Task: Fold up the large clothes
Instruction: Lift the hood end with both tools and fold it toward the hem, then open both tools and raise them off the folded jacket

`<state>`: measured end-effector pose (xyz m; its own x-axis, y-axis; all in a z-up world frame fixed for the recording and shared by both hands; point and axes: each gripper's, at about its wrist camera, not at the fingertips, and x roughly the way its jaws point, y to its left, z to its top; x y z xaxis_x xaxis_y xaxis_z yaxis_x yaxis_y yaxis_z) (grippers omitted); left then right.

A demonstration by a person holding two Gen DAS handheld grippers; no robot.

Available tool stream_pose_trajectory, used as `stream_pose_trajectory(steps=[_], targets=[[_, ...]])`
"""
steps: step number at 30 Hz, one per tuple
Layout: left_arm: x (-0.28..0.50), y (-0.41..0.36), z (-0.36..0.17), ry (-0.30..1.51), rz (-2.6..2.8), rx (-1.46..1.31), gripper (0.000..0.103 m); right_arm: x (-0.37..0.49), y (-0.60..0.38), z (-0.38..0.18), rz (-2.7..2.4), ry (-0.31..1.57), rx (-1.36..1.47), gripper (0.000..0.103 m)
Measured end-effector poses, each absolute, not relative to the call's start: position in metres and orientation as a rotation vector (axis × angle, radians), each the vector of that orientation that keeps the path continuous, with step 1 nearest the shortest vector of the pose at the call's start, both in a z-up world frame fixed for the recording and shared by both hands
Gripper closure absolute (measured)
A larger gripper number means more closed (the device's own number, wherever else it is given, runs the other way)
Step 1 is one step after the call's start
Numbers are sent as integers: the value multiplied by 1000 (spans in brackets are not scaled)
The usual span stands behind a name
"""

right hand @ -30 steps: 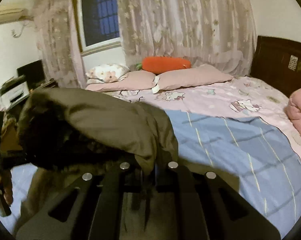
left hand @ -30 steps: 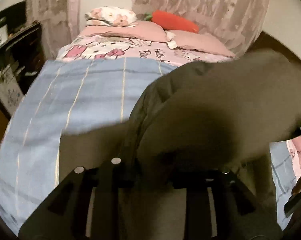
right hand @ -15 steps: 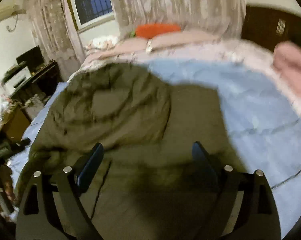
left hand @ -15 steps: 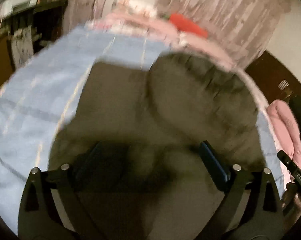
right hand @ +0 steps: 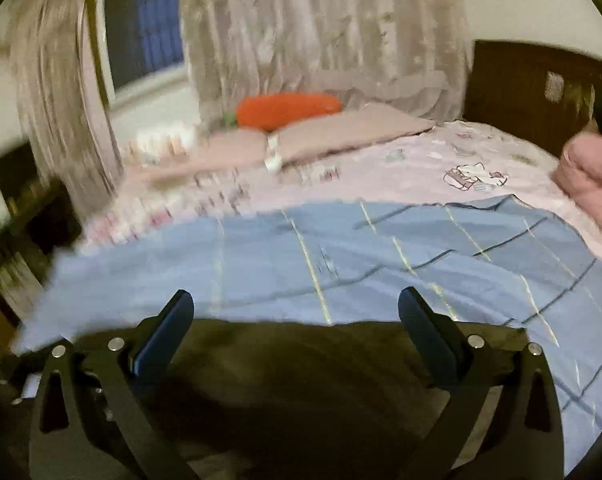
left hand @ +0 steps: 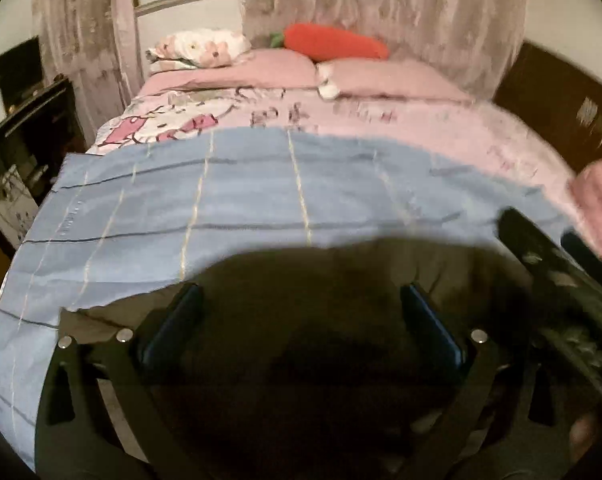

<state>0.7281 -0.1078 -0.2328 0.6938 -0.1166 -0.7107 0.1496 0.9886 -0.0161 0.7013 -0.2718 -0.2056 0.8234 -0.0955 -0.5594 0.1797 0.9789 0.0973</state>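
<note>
Olive garment (left hand: 341, 320) flat on blue checked sheet (left hand: 241, 200), pink bedspread (left hand: 381, 116) beyond.

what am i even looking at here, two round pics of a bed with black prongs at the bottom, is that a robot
No robot: a person holds a hand-held gripper in each hand, each with a fisheye camera looking along its fingers. One picture is from the left gripper, the other from the right gripper. The black prongs are their jaws, which have just been opening and now stand wide, gripping nothing. Below them a dark olive garment lies on a blue checked sheet spread over the bed, with pink pillows and a carrot-shaped cushion beyond.
</note>
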Motion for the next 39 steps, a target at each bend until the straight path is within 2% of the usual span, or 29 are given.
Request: stream_pose_trajectory(steps=[4, 8, 14, 33, 39], targets=[[706, -100, -276, 704, -135, 75, 2, 705, -264, -261, -128, 641, 130, 1], [698, -97, -298, 645, -142, 56, 2, 690, -266, -282, -124, 585, 127, 1], [708, -92, -314, 665, -168, -1, 2, 691, -279, -302, -97, 596, 191, 1], [716, -95, -330, 678, -148, 7, 2, 701, -285, -323, -94, 617, 232, 1], [700, -92, -311, 708, -135, 26, 2, 697, -293, -313, -55, 690, 256, 1]])
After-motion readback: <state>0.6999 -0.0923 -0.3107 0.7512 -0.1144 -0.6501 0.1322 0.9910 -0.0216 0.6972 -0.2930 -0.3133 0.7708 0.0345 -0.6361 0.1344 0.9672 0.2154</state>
